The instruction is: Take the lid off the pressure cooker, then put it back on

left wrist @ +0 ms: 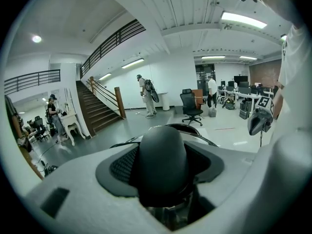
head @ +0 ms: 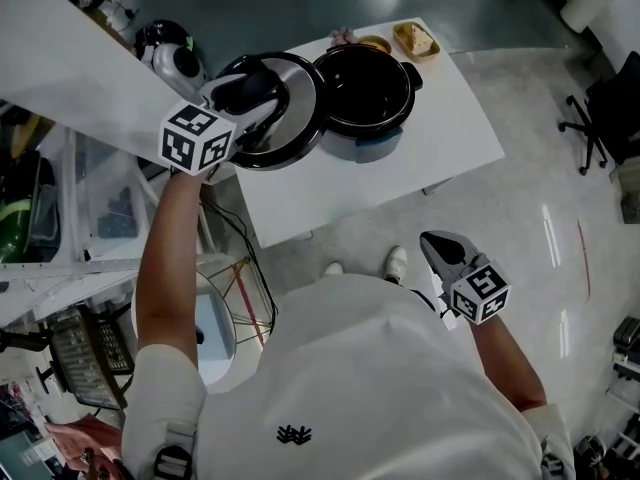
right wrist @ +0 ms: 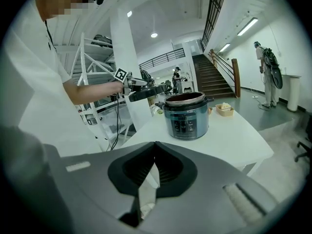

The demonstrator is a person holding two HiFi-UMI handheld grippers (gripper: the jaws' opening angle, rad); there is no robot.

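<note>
My left gripper (head: 262, 90) is shut on the black handle (left wrist: 162, 162) of the silver pressure cooker lid (head: 297, 118). The lid hangs tilted in the air, just left of the pot. The blue pressure cooker (head: 365, 90) stands open on the white table (head: 440, 143), its dark inner pot showing. In the right gripper view the cooker (right wrist: 186, 116) faces me with its control panel, and the lid (right wrist: 148, 92) hangs to its left. My right gripper (head: 438, 244) is low beside my body, off the table, jaws closed with nothing in them (right wrist: 155, 147).
Two small food trays (head: 415, 38) sit at the table's far edge behind the cooker. A black and white appliance (head: 170, 56) is on the shelf to the left. Cables and a wire rack (head: 235, 268) lie under the table's left end. An office chair (head: 600, 118) stands far right.
</note>
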